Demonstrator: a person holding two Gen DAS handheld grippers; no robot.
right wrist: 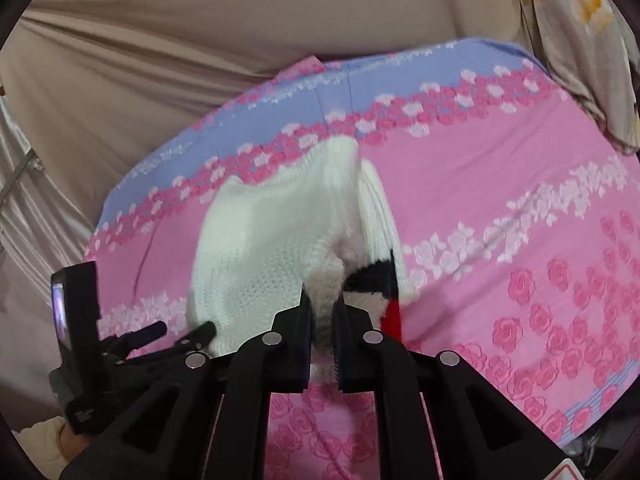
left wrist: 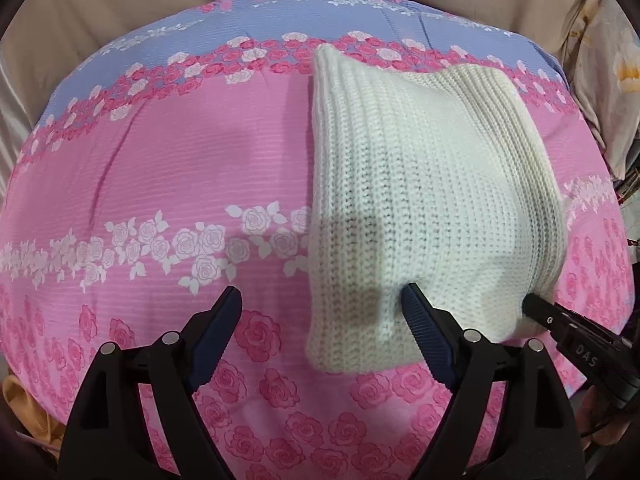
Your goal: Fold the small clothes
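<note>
Right now I have the white knit garment point(left wrist: 420, 200) lying on the pink floral bedspread point(left wrist: 160, 160), toward its right half as the left wrist camera sees it, with the far edge reaching the band of roses below the blue stripe. My right gripper point(right wrist: 322, 320) is pinched tight on the near corner of the knit, fabric bunched between its fingers. I hold it there, I judge, so that corner can be lifted and carried over for a fold. In the right wrist view that lift exposes a dark and red patch point(right wrist: 384, 292) on the underside of the knit; what it is I cannot tell.

My left gripper point(left wrist: 320, 300) stands wide open and holds nothing. One finger point(left wrist: 424, 320) touches the knit's near edge and the other point(left wrist: 220, 316) sits over bare bedspread to the left of the garment. I keep it there, I think, to steady or take the neighbouring corner.
</note>
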